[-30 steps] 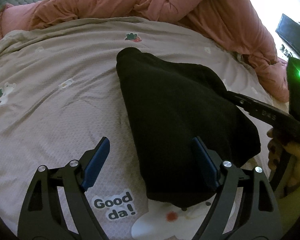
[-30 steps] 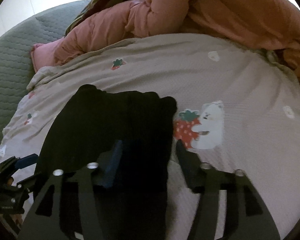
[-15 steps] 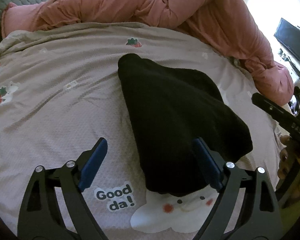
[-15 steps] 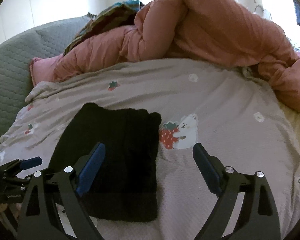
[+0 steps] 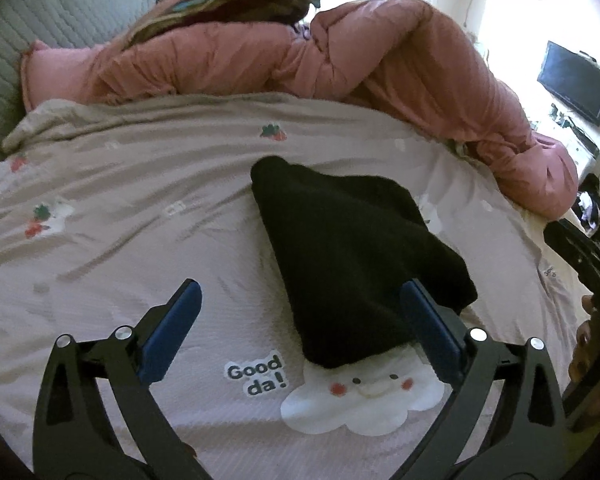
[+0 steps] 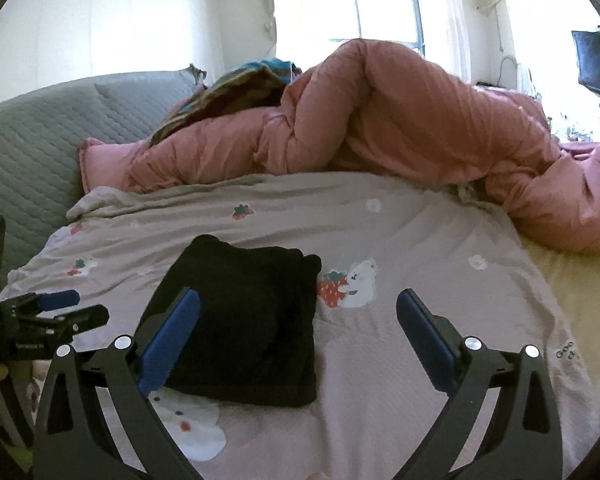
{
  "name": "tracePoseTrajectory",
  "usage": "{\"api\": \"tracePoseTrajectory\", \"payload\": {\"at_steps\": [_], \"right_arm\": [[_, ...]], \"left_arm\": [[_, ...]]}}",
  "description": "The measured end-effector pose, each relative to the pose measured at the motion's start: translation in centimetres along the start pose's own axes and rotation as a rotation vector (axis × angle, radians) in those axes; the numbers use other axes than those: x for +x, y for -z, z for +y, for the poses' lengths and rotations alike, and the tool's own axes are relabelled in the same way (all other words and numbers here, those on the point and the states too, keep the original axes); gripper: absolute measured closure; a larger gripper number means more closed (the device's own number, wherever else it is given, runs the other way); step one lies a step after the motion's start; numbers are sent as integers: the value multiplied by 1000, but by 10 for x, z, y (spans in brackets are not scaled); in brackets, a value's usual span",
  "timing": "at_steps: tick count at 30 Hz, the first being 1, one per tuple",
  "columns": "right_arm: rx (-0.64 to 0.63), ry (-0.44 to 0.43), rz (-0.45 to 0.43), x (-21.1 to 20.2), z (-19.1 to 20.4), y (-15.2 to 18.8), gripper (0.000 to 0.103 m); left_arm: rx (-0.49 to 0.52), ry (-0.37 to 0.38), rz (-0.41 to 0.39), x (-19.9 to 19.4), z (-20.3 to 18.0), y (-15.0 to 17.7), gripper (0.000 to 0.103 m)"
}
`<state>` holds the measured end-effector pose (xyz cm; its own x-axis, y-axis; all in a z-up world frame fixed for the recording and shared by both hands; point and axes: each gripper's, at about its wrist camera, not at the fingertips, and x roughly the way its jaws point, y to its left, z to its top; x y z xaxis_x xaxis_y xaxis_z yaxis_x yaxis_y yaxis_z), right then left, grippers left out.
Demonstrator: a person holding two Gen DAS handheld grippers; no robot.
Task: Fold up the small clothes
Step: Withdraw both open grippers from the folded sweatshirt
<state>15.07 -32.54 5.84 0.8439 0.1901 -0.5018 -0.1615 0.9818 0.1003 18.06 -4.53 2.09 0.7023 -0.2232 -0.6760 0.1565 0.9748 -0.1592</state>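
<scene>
Folded black knit garment (image 5: pixel 356 264), a compact soft rectangle, lying flat on the bed's grey-pink printed cotton sheet (image 5: pixel 120 240) near the bed's front edge, its near end overlapping a white smiling cloud print (image 5: pixel 364 404) beside the words "Good da!". Left tool (image 5: pixel 300 332) and right tool (image 6: pixel 298 332), black frames with blue pads: jaws of both have just been opening and now stand spread wide above the sheet, gripping nothing, the garment lying beneath and free of the pads. Bunched pink quilted duvet (image 6: pixel 400 120) heaped along the bed's far edge against a grey-green padded headboard (image 6: pixel 40 140).
</scene>
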Motion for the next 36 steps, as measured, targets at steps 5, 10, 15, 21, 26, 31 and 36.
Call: {"api": "tracePoseTrajectory", "payload": {"at_steps": [5, 10, 15, 21, 26, 31, 36], "right_arm": [[-35, 3, -15, -21, 8, 4, 5], [-63, 15, -29, -40, 16, 12, 5], [-63, 18, -28, -53, 20, 20, 5], [-64, 18, -17, -61, 26, 30, 5], [-68, 18, -9, -64, 31, 38, 5], [-57, 16, 18, -62, 38, 53, 5], [-66, 30, 67, -52, 47, 78, 5]], "left_arm": [[14, -18, -46, -25, 0, 5, 9], [17, -33, -86, -50, 1, 15, 9], [14, -32, -94, -67, 2, 32, 9], [27, -40, -83, -76, 0, 49, 9], [42, -45, -60, -79, 0, 63, 9], [35, -54, -57, -82, 1, 74, 9], [20, -47, -33, -75, 5, 90, 9]]}}
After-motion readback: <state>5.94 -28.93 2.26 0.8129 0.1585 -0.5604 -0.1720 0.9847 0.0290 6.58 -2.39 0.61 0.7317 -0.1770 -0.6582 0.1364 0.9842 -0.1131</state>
